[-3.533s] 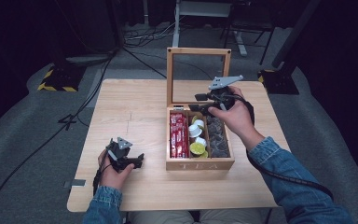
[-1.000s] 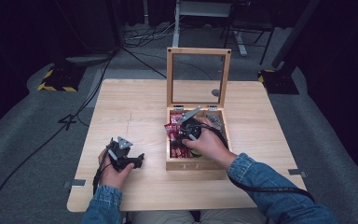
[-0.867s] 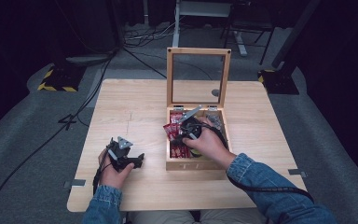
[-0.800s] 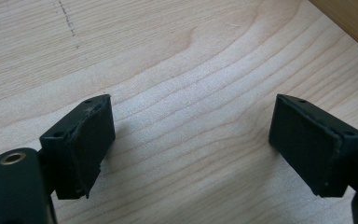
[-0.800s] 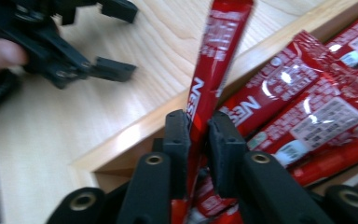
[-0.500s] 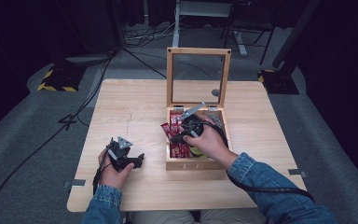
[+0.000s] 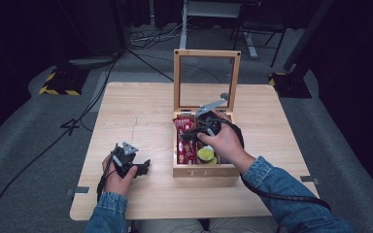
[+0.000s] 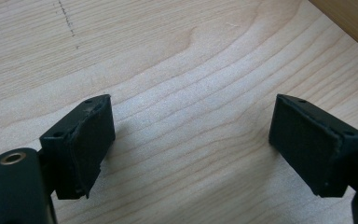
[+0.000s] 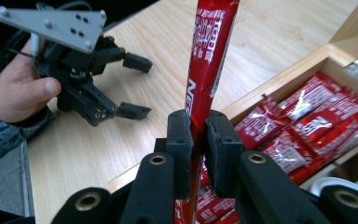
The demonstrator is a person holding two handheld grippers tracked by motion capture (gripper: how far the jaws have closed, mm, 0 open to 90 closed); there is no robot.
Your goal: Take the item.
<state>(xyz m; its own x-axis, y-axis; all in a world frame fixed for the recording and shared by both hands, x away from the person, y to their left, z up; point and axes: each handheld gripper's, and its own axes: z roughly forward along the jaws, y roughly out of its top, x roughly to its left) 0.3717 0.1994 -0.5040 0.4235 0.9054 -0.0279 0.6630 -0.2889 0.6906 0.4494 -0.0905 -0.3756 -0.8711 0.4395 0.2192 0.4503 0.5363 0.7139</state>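
Note:
My right gripper is over the left compartment of the open wooden box. In the right gripper view it is shut on a red stick packet, which stands upright out of the jaws, lifted above several more red packets lying in the box. The same red packets show in the high view. My left gripper rests on the table at the front left, open. Its jaws hold nothing above bare wood. From the right gripper view the left gripper appears open, held by a hand.
The box lid stands upright at the back, a wooden frame with a clear pane. A green-topped cup sits in the box beside the packets. The wooden table has bare surface left of the box. Dark floor with cables surrounds it.
My right gripper came from the box's back right to its left compartment, shut on a red packet and raised it slightly. The left gripper has stayed still.

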